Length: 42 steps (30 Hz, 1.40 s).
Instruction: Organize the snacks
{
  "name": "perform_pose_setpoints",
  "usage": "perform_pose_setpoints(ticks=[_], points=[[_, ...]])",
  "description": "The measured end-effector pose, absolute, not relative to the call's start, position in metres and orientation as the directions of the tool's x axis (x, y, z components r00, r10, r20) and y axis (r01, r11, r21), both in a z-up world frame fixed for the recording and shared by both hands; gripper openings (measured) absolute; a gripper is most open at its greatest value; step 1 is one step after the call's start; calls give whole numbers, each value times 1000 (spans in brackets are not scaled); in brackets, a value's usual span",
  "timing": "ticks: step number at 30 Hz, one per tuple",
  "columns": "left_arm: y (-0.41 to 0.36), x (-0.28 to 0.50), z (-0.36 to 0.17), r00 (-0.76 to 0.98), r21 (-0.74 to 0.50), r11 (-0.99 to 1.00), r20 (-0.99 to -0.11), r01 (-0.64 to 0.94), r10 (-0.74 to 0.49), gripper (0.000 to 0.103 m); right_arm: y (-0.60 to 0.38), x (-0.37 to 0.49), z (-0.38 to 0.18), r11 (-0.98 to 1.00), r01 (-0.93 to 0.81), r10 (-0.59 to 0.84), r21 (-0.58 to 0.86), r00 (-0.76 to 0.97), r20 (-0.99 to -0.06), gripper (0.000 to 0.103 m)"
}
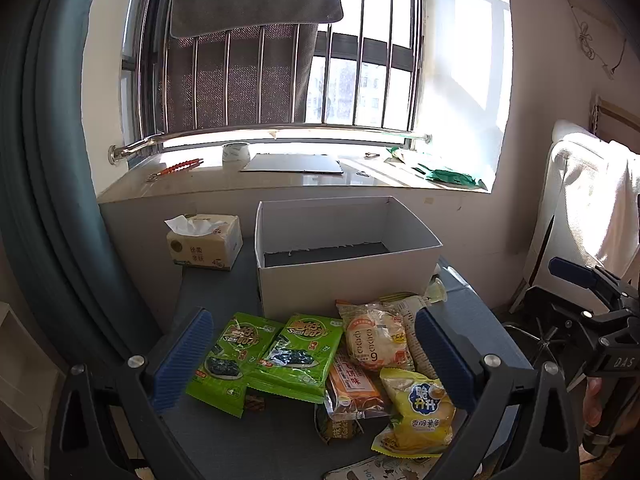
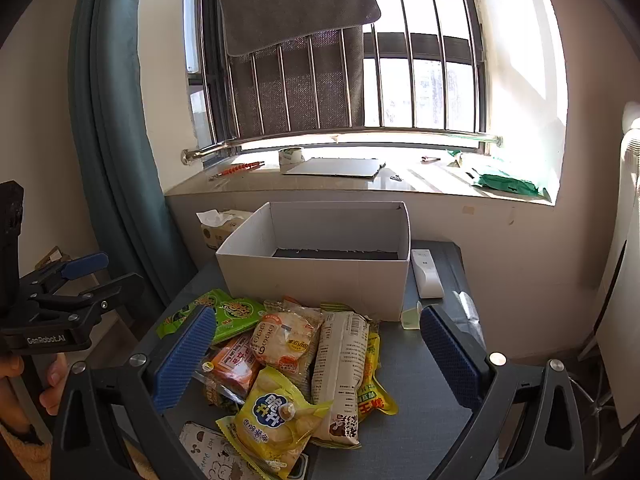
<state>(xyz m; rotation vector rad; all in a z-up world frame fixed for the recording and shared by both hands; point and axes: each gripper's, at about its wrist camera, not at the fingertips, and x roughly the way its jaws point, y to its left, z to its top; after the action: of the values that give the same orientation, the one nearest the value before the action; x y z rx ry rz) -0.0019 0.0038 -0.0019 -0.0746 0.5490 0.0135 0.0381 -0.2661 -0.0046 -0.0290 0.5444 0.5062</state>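
A pile of snack packets lies on the grey table in front of an empty white cardboard box (image 1: 344, 280) (image 2: 312, 280). Two green seaweed packs (image 1: 298, 354) (image 2: 232, 312) lie at the left, an orange-white bun pack (image 1: 376, 340) (image 2: 286, 340) in the middle, a yellow chip bag (image 1: 420, 412) (image 2: 276, 420) at the front, and a tall white pack (image 2: 340, 372) to the right. My left gripper (image 1: 316, 364) hovers open over the pile with nothing between its blue pads. My right gripper (image 2: 320, 360) also hangs open above the pile, empty.
A tissue pack (image 1: 206, 244) (image 2: 218, 226) stands left of the box. A white remote (image 2: 427, 272) lies right of it. A phone in a patterned case (image 2: 216, 456) sits at the table's front edge. Behind runs a window sill (image 1: 280, 180) with tape and a board.
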Motion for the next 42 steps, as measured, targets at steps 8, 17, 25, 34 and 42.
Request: perform_pose_setpoints(ticks=[8,17,25,34,42], points=[[2,-2,-3,851,-53,998,-525,-42,8,103,-267,38,-7,876,-471,454,104,732,-508,103],[2,-3,-2,850,-61,998,-526,-35,-2,103,-268,38,-6,876,-470,455,108,732,-507,103],[2,-3,-1,850,-63,997,-526,-36,-2,103,-268,38,-8,873,-474,462,117,726,-508,103],[2,-2,-1,848,-60,997,-530,-39,1,103,-270,38,-9,870,-475,469,129,722,-509,103],[2,-3,1,861,-41,999,-508,-35,9,103,-276,42,-13,847,-508,511,157,700,-499,103]])
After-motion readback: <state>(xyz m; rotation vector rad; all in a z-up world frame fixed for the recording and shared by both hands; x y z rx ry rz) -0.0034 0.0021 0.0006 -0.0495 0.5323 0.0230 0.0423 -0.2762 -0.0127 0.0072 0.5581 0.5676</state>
